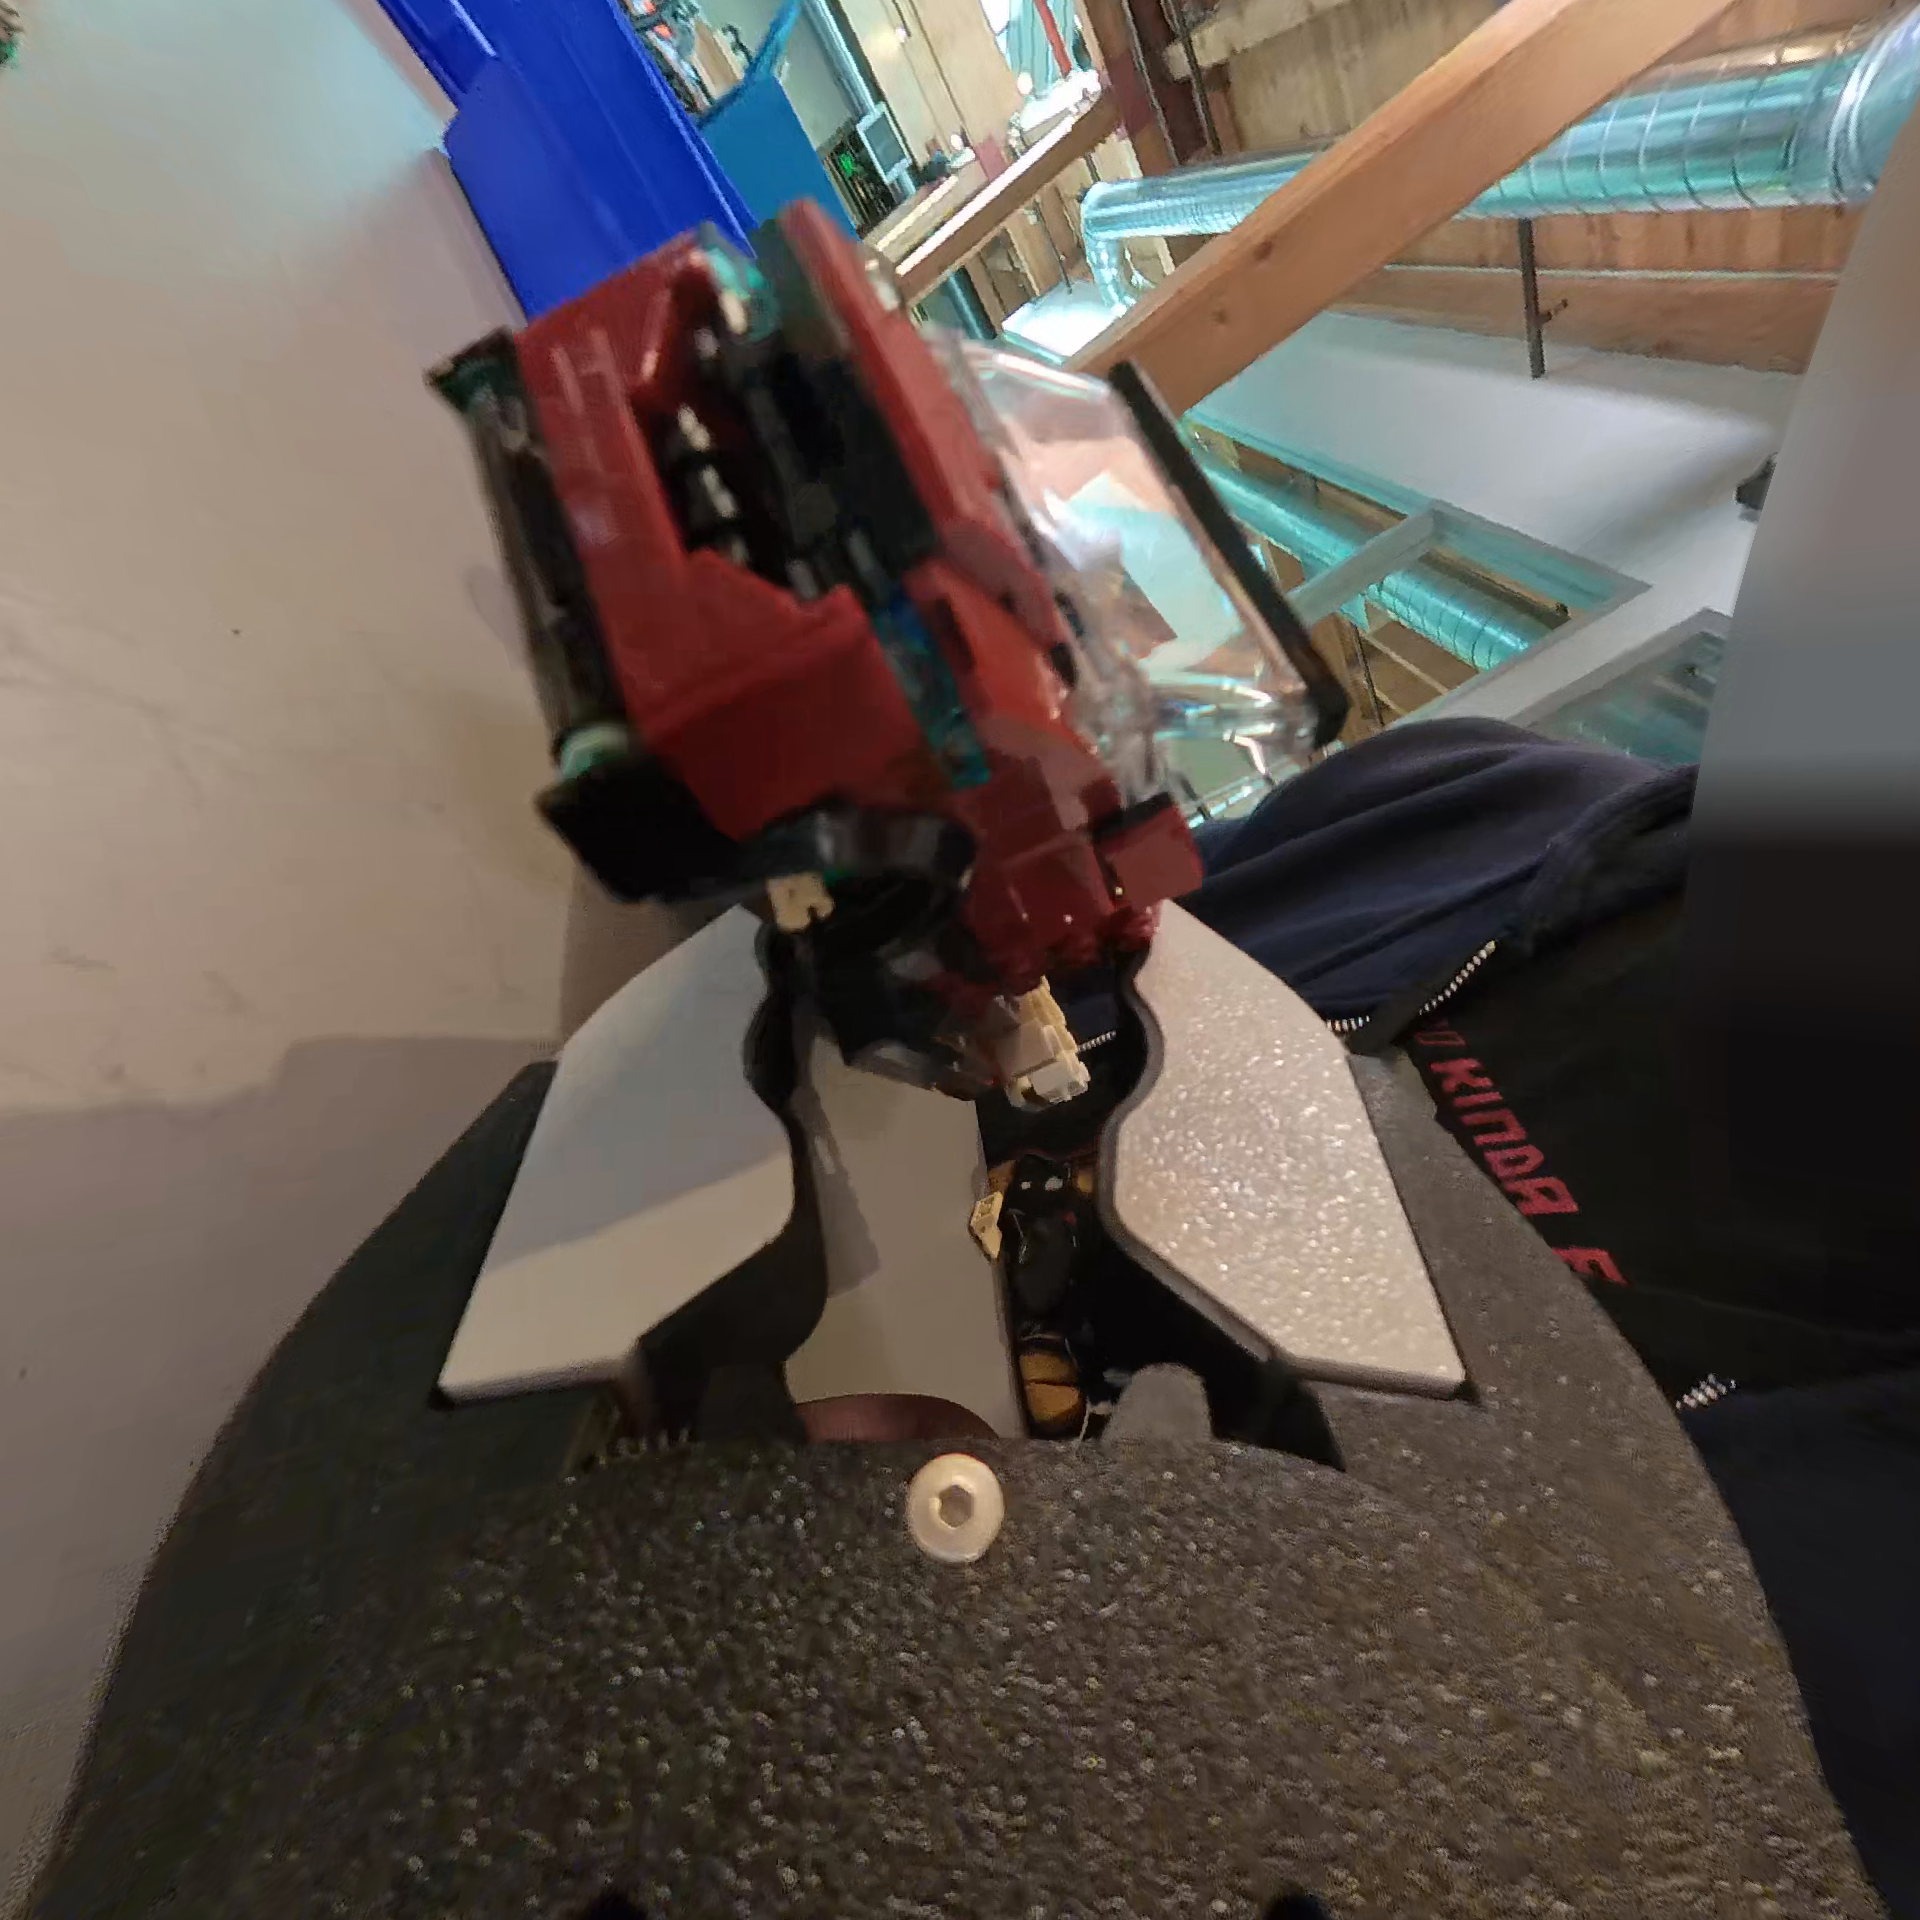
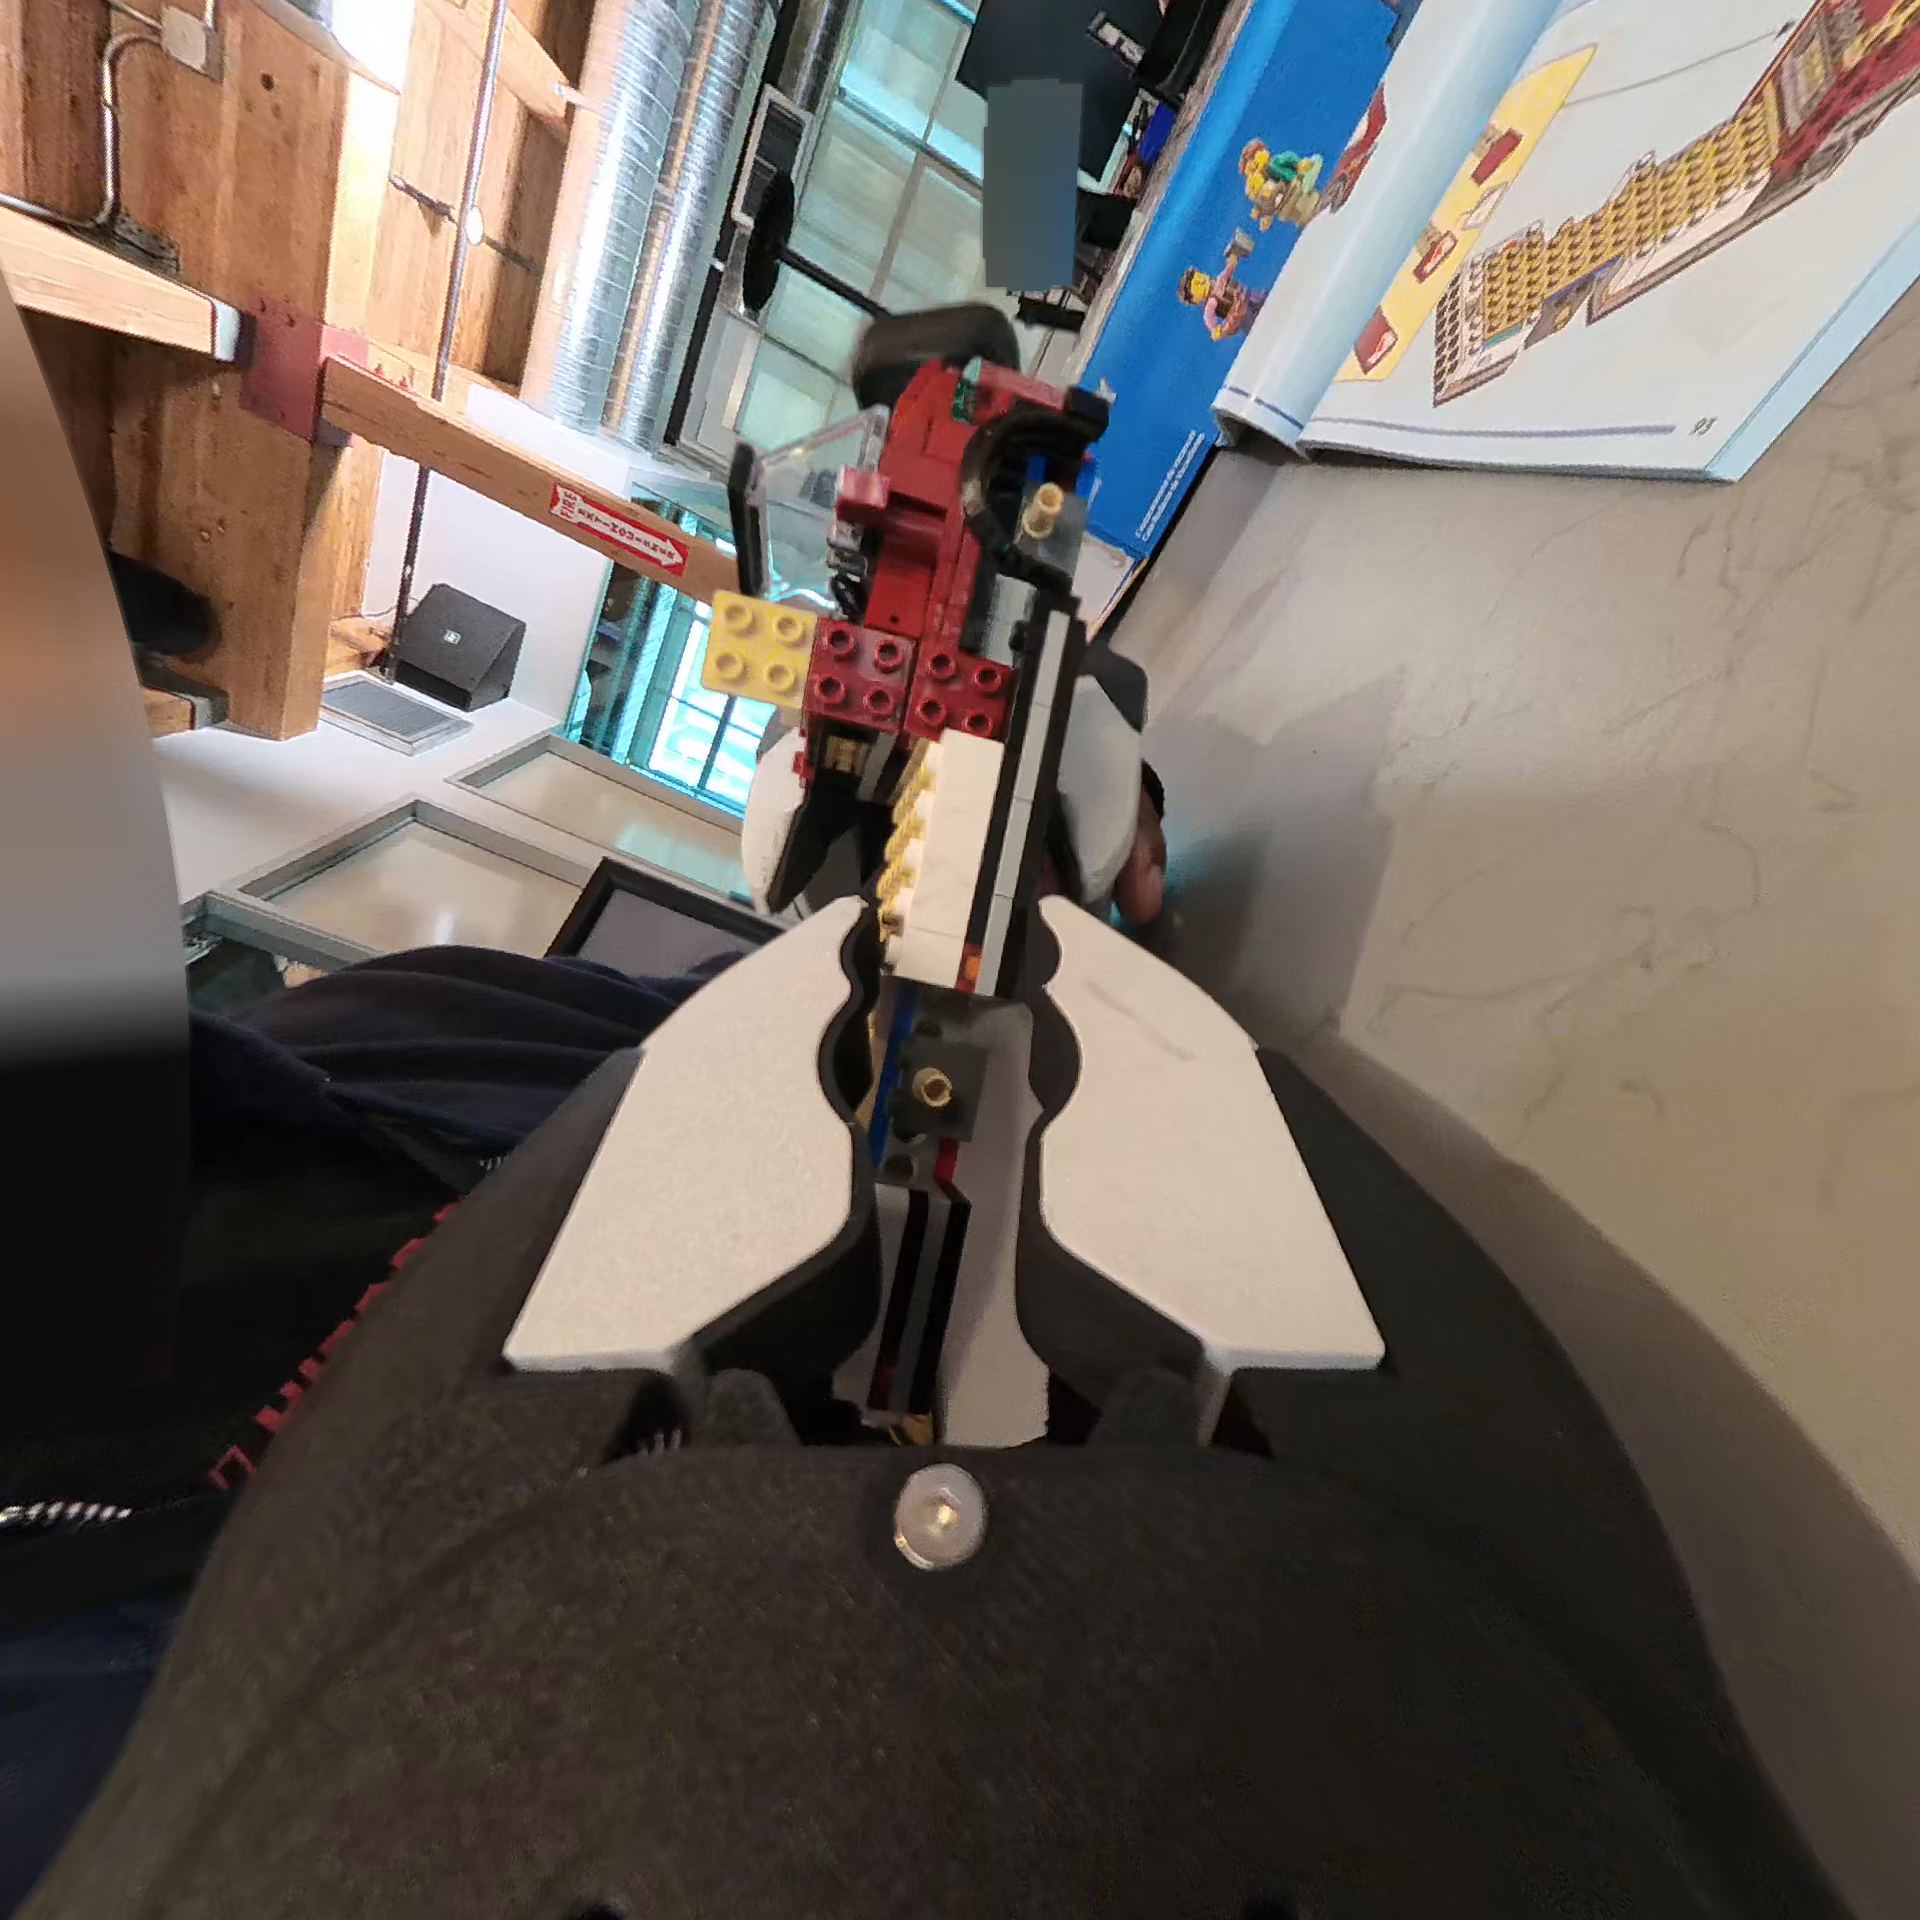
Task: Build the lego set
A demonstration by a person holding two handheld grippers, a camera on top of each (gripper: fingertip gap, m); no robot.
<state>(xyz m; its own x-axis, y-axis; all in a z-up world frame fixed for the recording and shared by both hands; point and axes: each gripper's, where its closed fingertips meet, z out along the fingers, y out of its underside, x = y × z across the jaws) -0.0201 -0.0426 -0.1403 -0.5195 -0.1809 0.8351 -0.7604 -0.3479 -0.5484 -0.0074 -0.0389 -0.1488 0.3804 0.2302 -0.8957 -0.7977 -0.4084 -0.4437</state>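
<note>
- We're over a pale grey mottled tabletop [image 2: 1558, 831], tilted hard in both views. The room behind has wooden beams [image 2: 468, 436], silver ducts [image 1: 1714, 135] and big windows.
- On the table: an open instruction booklet [image 2: 1558, 312] with a blue box [image 2: 1164, 343] just beside it. A blue bin [image 1: 582, 156] stands at the table's far edge; we can't see inside it.
- Our left gripper [image 1: 951, 966] has its fingers set fairly wide, pinching the lower end of the dark red brick model [image 1: 779, 582], which is held up off the table.
- Our right gripper [image 2: 951, 935] is clamped narrow on the same model's [image 2: 935, 540] white and black plate end.
- A dark navy sleeve [image 1: 1455, 862] sits just beside it.
</note>
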